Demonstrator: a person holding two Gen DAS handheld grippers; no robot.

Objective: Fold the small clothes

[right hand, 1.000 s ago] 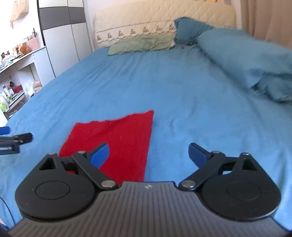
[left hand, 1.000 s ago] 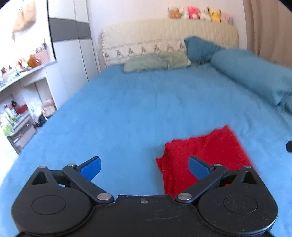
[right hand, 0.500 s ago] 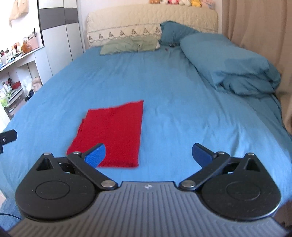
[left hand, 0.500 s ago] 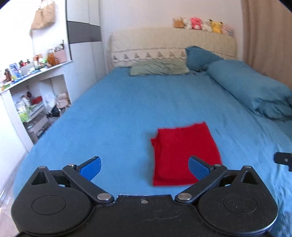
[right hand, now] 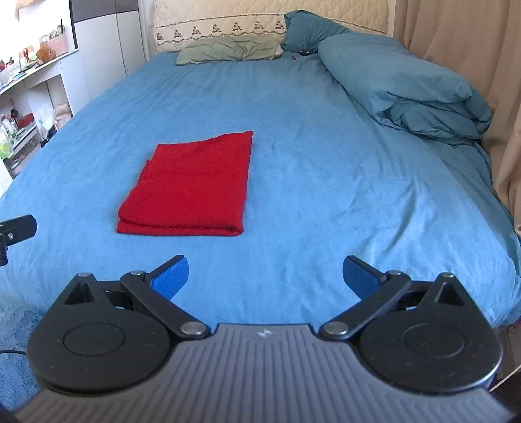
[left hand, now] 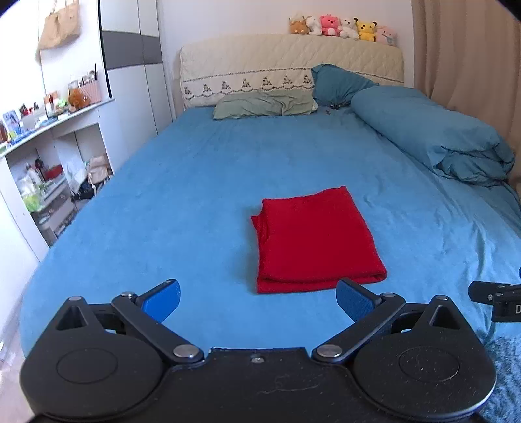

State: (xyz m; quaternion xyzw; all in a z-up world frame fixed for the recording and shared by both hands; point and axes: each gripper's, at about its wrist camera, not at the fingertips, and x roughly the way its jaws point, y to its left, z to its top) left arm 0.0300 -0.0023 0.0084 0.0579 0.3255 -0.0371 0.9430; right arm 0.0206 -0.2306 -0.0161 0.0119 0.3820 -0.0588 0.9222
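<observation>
Above the bed's (left hand: 228, 182) near edge, left gripper (left hand: 257, 297) and right gripper (right hand: 265, 276) hover level, jaws released, short of the folded red cloth (left hand: 314, 236).

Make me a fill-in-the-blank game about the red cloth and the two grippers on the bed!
1. The red cloth lies ____ on the blue bed sheet.
2. The left gripper has its jaws ____ and holds nothing.
3. The right gripper is ____ the cloth, not touching it.
4. The stuffed toys sit on top of the ____.

Missing words: folded; open; away from; headboard
</observation>
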